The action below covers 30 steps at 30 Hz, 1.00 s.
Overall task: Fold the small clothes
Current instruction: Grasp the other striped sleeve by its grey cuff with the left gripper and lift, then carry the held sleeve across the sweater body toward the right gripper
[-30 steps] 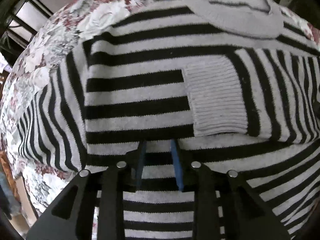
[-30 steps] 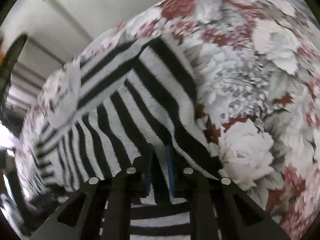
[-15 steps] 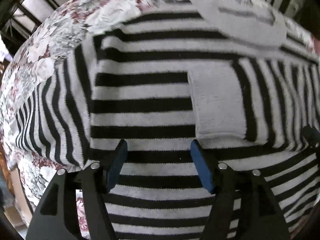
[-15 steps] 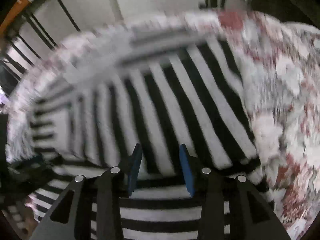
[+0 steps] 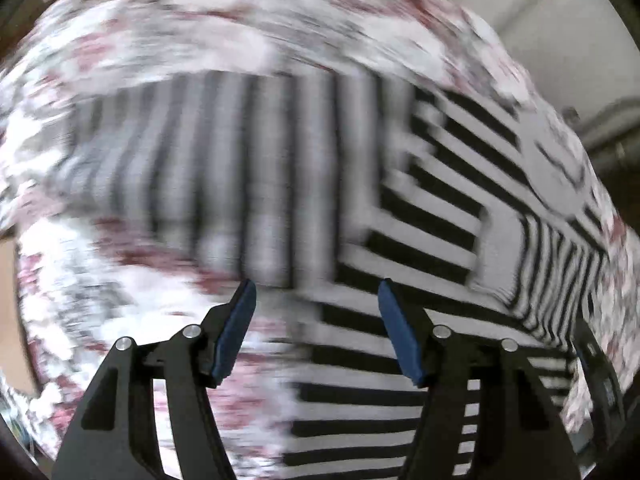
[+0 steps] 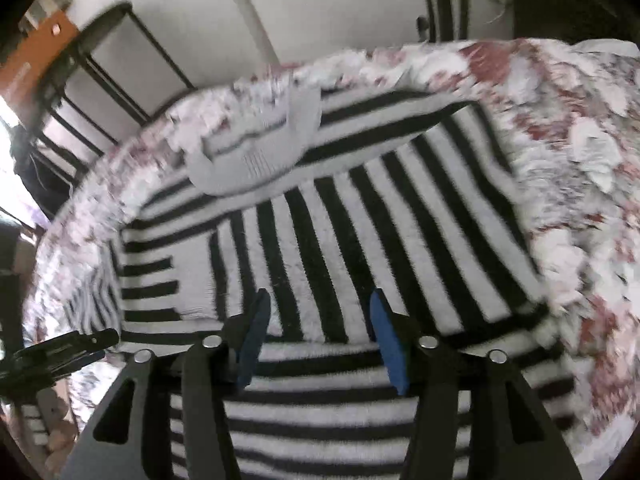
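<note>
only rightward — sweater point(image 6: 360, 220) collar point(image 6: 256, 160)

Left gripper point(image 5: 316, 292): jaws spread wide, nothing between the blue pads point(image 5: 236, 330). Both black finger frames show in full in its own view, tips pointing forward and downward; that view is smeared by motion blur. The left gripper also shows at the lower left edge of the right wrist view point(image 6: 56, 354), dark and partly cut off, its jaw state unreadable there.

Right gripper point(image 6: 318, 302): jaws spread wide, blue pads point(image 6: 390, 344) apart with nothing clamped. Fingers point forward and downward.
</note>
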### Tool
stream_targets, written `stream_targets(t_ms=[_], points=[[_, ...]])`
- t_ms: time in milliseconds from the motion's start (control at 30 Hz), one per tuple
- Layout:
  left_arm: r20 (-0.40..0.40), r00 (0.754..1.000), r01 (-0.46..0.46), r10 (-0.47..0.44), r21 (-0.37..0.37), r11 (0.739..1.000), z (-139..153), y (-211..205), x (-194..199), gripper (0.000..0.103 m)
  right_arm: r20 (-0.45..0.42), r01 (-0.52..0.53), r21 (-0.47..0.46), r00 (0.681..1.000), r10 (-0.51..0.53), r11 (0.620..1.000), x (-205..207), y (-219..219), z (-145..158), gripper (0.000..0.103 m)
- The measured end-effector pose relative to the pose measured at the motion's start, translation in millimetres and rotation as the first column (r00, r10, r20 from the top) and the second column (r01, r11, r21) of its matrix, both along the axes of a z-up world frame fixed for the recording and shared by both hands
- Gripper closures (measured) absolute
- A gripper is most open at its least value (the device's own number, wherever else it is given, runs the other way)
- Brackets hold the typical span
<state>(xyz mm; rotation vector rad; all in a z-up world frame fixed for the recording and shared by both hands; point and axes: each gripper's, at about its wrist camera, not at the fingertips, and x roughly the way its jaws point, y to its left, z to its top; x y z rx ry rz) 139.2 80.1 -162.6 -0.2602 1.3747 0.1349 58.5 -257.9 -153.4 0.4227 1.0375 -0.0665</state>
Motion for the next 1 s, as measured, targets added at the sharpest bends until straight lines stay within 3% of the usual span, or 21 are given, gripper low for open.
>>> stream_targets(t_ms=[167, 300, 333, 433, 633, 833, 1000], points=[[-0.032, 0.978, -0.207, 0.205, -0.089, 0.974, -1, 78, -5, 0.042, 0.008, 0.043, 0.127, 0.999, -0.045, 0.991, -51, -12, 3, 0.044], [-0.052, 0.943, -0.332, 0.329, -0.119, 0.936, -17, 129, -9, 0.050, 0.023, 0.038, 0.135, 0.999, -0.042, 0.990, -62, 1, 1, 0.044], [-0.066, 0.934, -0.358, 0.352, -0.145, 0.922, -25, 141, -10, 0.057, 0.032, 0.036, 0.135, 0.999, -0.041, 0.990, -55, 5, 2, 0.044], [-0.082, 0.907, -0.420, 0.413, -0.225, 0.879, -41, 163, -3, 0.060, 0.045, 0.053, 0.150, 0.997, -0.060, 0.987, -51, 0, 1, 0.044], [-0.039, 0.866, -0.482, 0.499, -0.333, 0.811, -44, 192, 3, 0.063, 0.020, 0.053, 0.186, 0.998, -0.057, 0.981, -38, 0, -12, 0.044], [0.008, 0.852, -0.479, 0.523, -0.390, 0.786, -41, 209, -10, 0.067, 0.028, 0.060, 0.197, 0.997, -0.067, 0.978, -33, -3, -13, 0.044], [0.021, 0.835, -0.483, 0.549, -0.448, 0.752, -43, 217, -10, 0.079, 0.026, 0.051, 0.190, 0.998, -0.057, 0.980, -31, 2, -14, 0.044]])
